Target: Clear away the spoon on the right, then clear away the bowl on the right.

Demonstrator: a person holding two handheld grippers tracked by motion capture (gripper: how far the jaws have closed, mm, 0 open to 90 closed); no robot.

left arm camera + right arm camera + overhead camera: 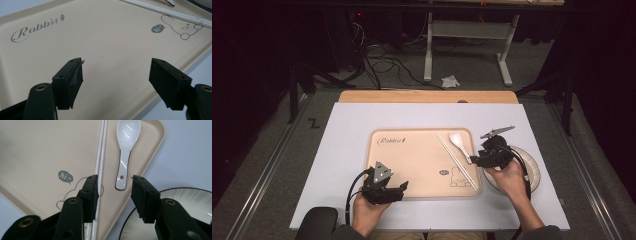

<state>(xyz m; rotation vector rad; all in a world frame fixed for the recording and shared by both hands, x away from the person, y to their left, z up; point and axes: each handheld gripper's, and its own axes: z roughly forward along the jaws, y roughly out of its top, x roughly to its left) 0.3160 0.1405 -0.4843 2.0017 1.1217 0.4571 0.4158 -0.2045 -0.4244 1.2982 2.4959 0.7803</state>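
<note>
Two pieces of tableware already lie on the tray: the chopsticks and the spoon, side by side near its right edge, so the setting looks partly done to me.

Starting at your left, the left tool rests over the near left corner of the tray with its jaws spread wide and nothing between them. In the left gripper view only bare tray surface with the "Rabbit" lettering lies ahead of it, and the chopsticks sit well beyond its jaws, past the rabbit drawing. This tool has nothing to do with the tableware at present.

Moving right, the right tool hovers at the tray's right edge, jaws released and empty. In the right gripper view the spoon lies just ahead of the gap between its jaws, handle end nearest, apart from both pads, while the chopsticks run beside and under its left jaw. I judge that the spoon has been set down and let go.

What remains, as I read it, is the bowl: it sits on the surface off the tray, directly under and behind your right tool, its striped inside showing by the right jaw. The middle of the tray is free for it.
</note>
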